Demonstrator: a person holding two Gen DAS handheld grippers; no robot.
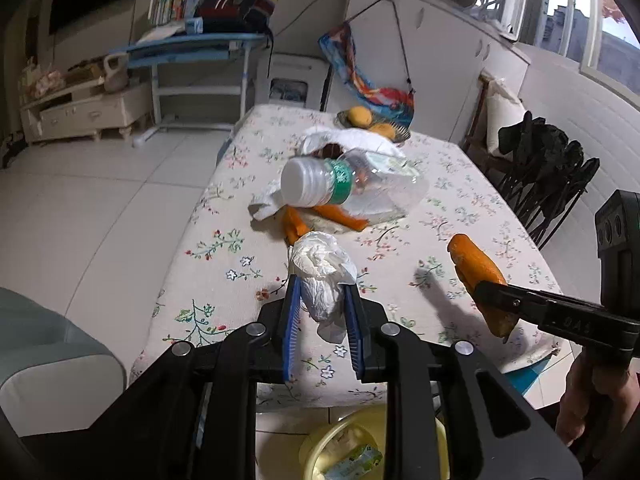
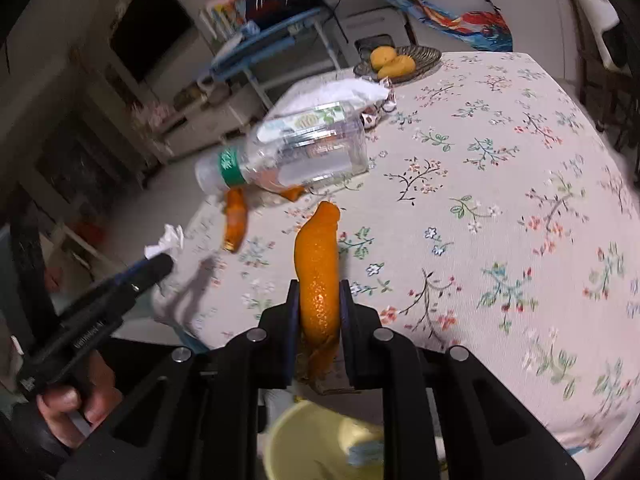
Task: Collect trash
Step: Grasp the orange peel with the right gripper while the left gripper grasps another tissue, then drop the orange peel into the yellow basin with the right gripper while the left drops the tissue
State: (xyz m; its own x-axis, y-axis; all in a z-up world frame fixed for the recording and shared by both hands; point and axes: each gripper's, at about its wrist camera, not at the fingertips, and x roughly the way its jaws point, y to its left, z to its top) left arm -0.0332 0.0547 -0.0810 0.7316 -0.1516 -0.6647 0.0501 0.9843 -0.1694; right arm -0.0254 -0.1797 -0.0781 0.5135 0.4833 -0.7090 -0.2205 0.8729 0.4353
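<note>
My left gripper is shut on a crumpled white tissue, held above the flowered tablecloth. At the right of the same view my right gripper is shut on a strip of orange peel. In the right wrist view that gripper pinches the orange peel, which sticks up and away from the jaws. The left gripper appears at the left there with the tissue at its tip. Further back lie a clear plastic bottle, more peel and white wrapping.
A yellow bin with a carton inside stands on the floor below the table's near edge; it also shows as the yellow bin in the right wrist view. A dish of fruit sits at the table's far end. Folded dark chairs stand to the right.
</note>
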